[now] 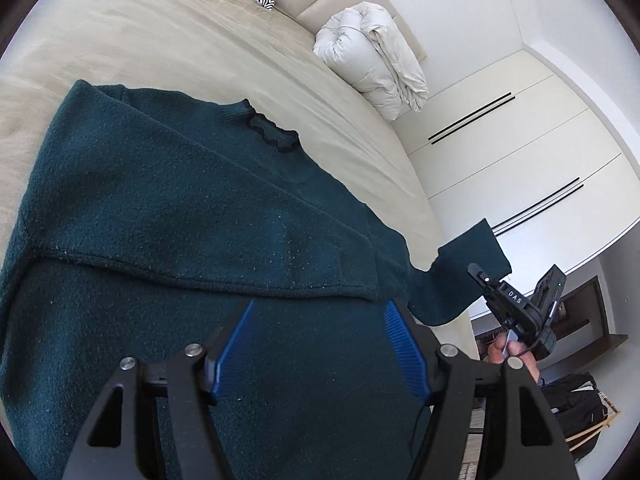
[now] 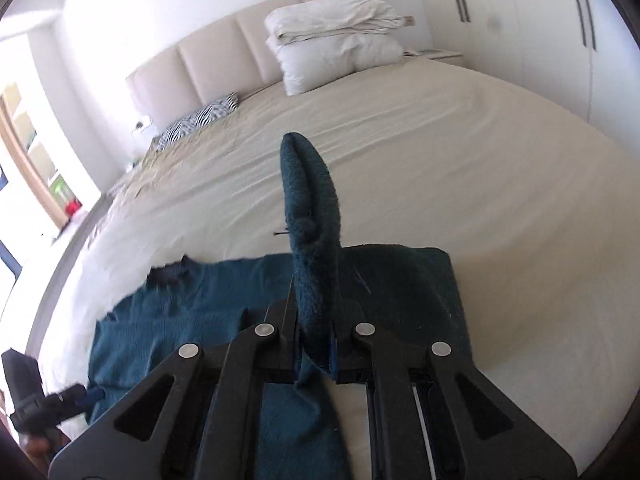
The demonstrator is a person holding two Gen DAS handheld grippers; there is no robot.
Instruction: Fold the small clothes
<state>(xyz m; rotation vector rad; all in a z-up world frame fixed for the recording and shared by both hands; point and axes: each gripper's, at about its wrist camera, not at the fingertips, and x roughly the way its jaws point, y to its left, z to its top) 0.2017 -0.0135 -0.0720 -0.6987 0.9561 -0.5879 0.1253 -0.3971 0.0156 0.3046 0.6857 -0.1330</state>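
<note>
On the beige bed (image 1: pixel 120 52), the teal sweater (image 1: pixel 168 200) lies spread flat. The right gripper (image 2: pixel 314 344) is clenched on its sleeve (image 2: pixel 312 216), lifted clear; the left gripper (image 1: pixel 318 344) hovers released above the hem. Best move: carry that sleeve straight across the chest, keeping the crease tidy.

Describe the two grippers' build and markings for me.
Left gripper: black linkage arms, silver pivot bolts, ribbed blue pads. Right gripper: the same black frame and silver bolts, blue showing at one finger; the left view shows white "DAS" lettering and a thin black cable on it.
</note>
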